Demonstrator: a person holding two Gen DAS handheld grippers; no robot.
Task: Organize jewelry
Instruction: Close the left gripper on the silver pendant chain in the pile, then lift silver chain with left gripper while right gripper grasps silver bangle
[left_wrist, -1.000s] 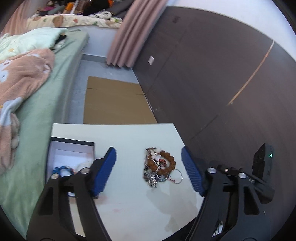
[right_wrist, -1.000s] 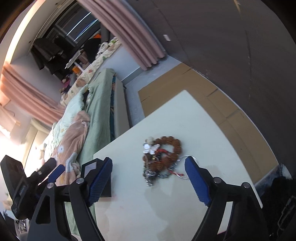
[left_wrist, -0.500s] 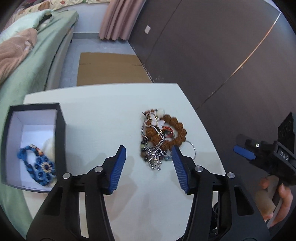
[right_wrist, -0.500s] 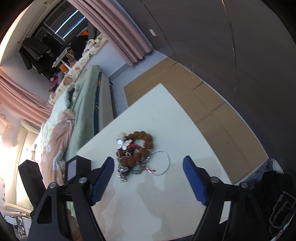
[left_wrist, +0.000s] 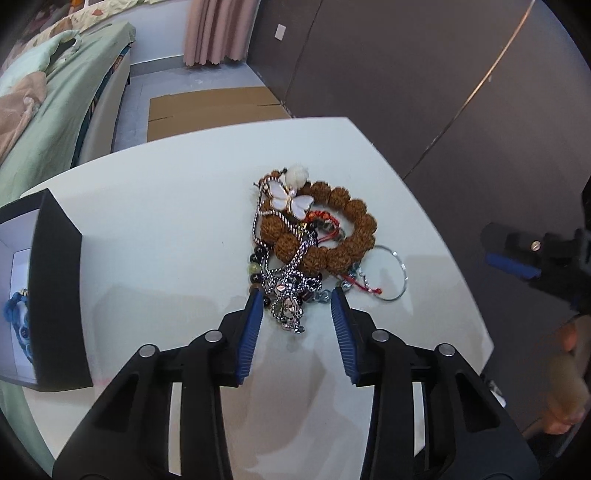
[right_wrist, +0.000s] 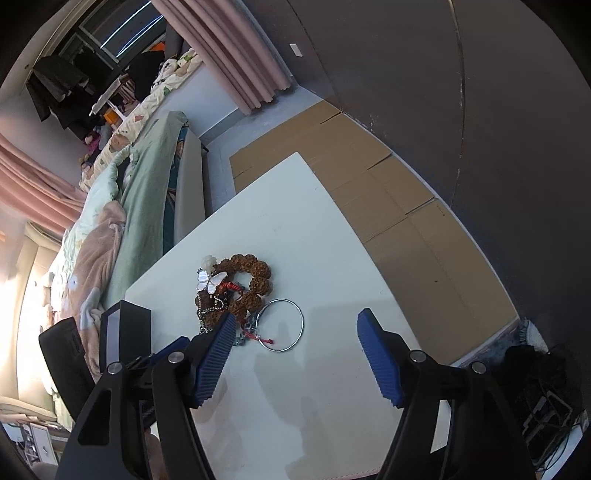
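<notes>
Picking from the tangled jewelry pile (left_wrist: 306, 247) mid-table (left_wrist: 166, 229): your left gripper (left_wrist: 297, 306), fingers apart, straddles the silver chain's pendant end (left_wrist: 290, 310) at the pile's near edge. Pinch only that chain, low; lift slowly, since it looks threaded through the brown bead bracelet (left_wrist: 332, 229). Destination, by judgement: black box (left_wrist: 55, 295), left. Right gripper (right_wrist: 295, 328): fingers wide apart, holding nothing, near the silver ring (right_wrist: 280, 325).

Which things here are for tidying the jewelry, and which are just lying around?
For the job: jewelry pile, silver ring, black box with blue bracelet, left gripper.

Just around: bed, cardboard, curtain.
</notes>
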